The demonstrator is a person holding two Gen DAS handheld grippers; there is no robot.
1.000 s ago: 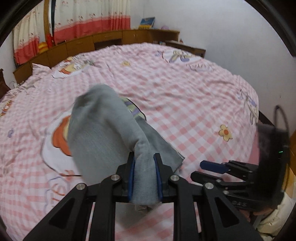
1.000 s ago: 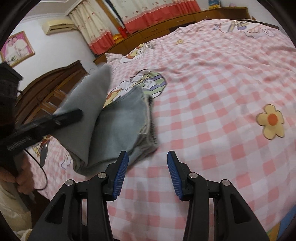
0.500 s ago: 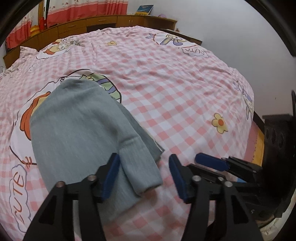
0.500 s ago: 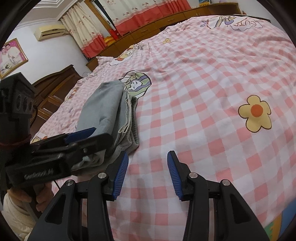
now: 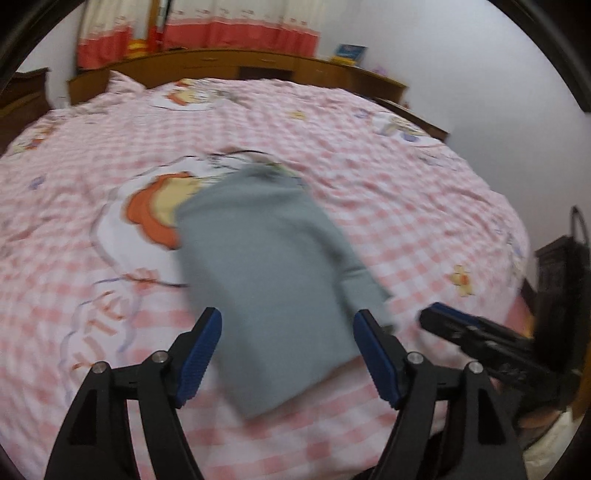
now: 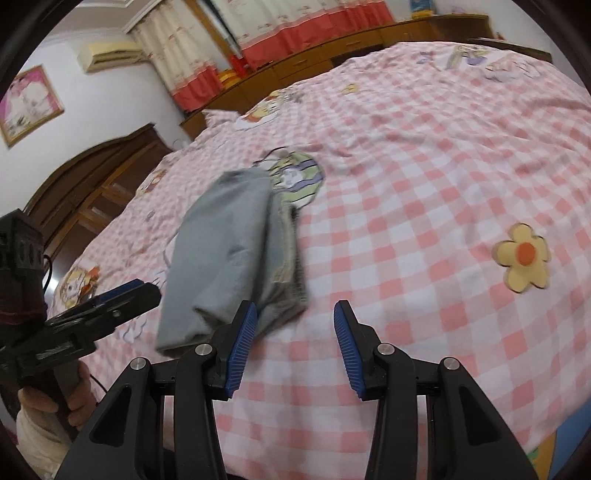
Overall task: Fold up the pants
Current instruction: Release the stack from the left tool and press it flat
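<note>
The grey pants point(image 5: 269, 273) lie folded in a compact stack on the pink checked bedspread point(image 5: 388, 206). They also show in the right wrist view point(image 6: 229, 254), with layered edges along their right side. My left gripper point(image 5: 288, 354) is open and empty, its blue pads just behind the stack's near edge. My right gripper point(image 6: 293, 350) is open and empty, to the right of the stack's near corner. The right gripper shows in the left wrist view point(image 5: 476, 336) and the left gripper in the right wrist view point(image 6: 107, 306).
A wooden headboard with shelving point(image 5: 240, 70) and red-and-cream curtains point(image 5: 207, 22) stand behind the bed. A dark wooden wardrobe point(image 6: 92, 184) stands to the left. A wall lies beyond the bed's right edge point(image 5: 517, 229). Both views are motion blurred.
My left gripper let go of the grey pants, opened wide and drew back. The raised fold dropped flat onto the stack. My right gripper stayed open and backed off slightly.
</note>
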